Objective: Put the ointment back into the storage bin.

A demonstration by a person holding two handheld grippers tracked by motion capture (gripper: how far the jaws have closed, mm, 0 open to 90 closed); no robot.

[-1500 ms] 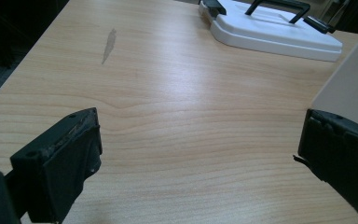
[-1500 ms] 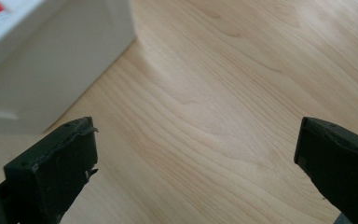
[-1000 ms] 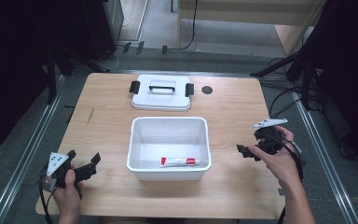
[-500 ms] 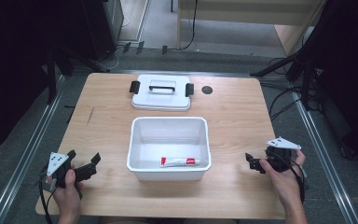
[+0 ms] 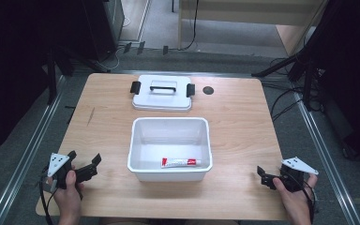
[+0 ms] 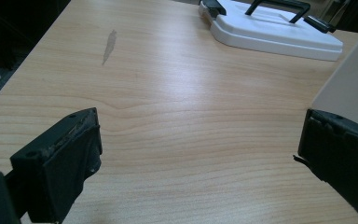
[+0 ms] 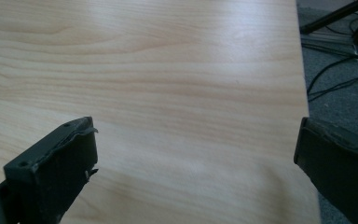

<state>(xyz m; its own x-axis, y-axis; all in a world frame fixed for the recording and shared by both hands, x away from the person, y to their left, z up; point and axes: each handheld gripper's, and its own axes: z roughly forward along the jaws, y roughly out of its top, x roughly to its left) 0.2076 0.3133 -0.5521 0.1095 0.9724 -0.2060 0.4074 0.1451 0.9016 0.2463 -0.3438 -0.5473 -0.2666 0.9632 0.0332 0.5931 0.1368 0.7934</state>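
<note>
At table centre sits a white bin (image 5: 169,149), open on top, w/ a red-and-white tube (image 5: 181,162) lying flat along its 6 o'clock wall, cap end toward 3 o'clock; tube touches the bin floor and nothing else; at 12 o'clock from the bin, just apart from its rim, lies the white lid (image 5: 162,92), flat, black handle up, a black clip at each short end; a small dark round mark (image 5: 208,90) is on the wood just at 3 o'clock of the lid.

Left gripper (image 5: 88,168) is at 8 o'clock of the bin, near the table's front-left corner, held low in the left hand (image 5: 67,193), grey plate on top; jaws spread wide, nothing between them but bare wood; in the left gripper view the bin wall (image 6: 349,86) rises at 3 o'clock just past one jaw, the lid (image 6: 274,31) far off at 1 o'clock, and a grey scuff (image 6: 108,44) on the table (image 6: 177,116) at 11 o'clock.

Right gripper (image 5: 265,176) is at 4 o'clock of the bin, well apart from it, near the front-right corner, in the right hand (image 5: 296,202); jaws also wide apart, empty; the right gripper view has plain wood betw. the jaws, w/ the table edge, grey floor and black cables (image 7: 335,70) at 2 o'clock.
</note>
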